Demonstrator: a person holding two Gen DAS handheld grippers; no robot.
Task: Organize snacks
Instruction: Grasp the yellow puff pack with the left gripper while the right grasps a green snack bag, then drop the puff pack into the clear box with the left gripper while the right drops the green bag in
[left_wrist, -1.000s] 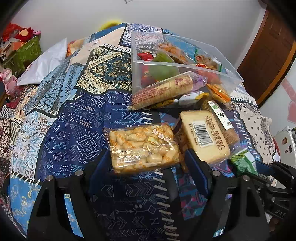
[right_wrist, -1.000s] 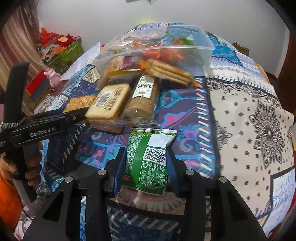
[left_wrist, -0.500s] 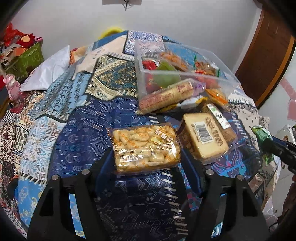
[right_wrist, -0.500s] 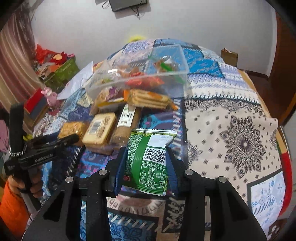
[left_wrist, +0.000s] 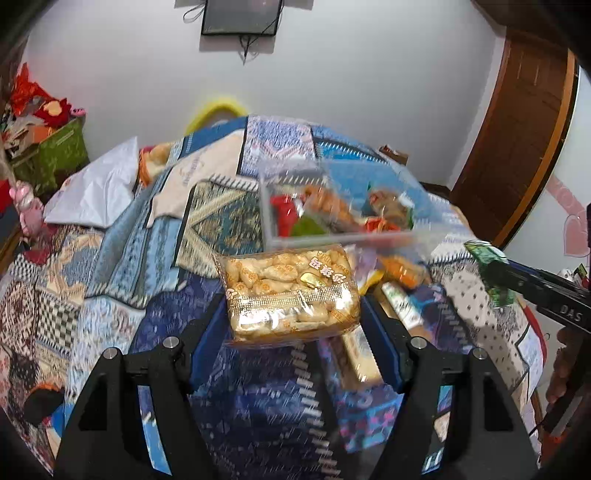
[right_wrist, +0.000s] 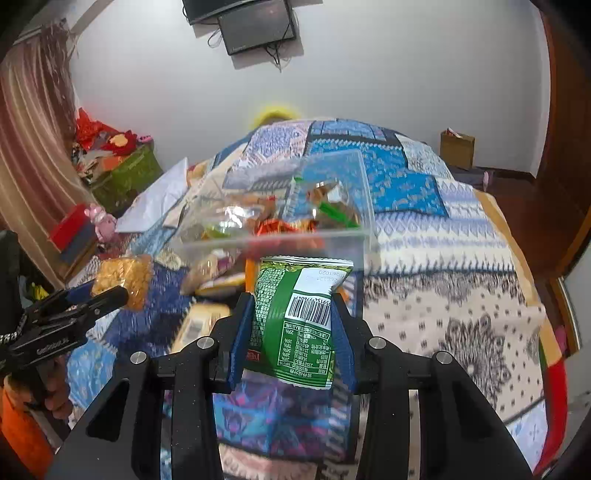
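Note:
My left gripper (left_wrist: 293, 317) is shut on a clear pack of golden biscuits (left_wrist: 291, 291) and holds it up above the bed, just in front of the clear plastic box (left_wrist: 332, 240) that holds several snacks. My right gripper (right_wrist: 291, 325) is shut on a green snack bag (right_wrist: 299, 314) and holds it in the air before the same box (right_wrist: 280, 240). The left gripper with the biscuit pack (right_wrist: 123, 280) shows at the left of the right wrist view. The right gripper with the green bag (left_wrist: 491, 269) shows at the right of the left wrist view.
Several snack packs (left_wrist: 399, 295) lie on the patterned quilt (left_wrist: 155, 266) in front of the box. A white pillow (left_wrist: 96, 195) and a green bin (left_wrist: 55, 151) are at the far left. A wooden door (left_wrist: 517, 147) stands at the right.
Both grippers have risen off the bed with their packs and moved toward the plastic box. The view now takes in the wall and the screen.

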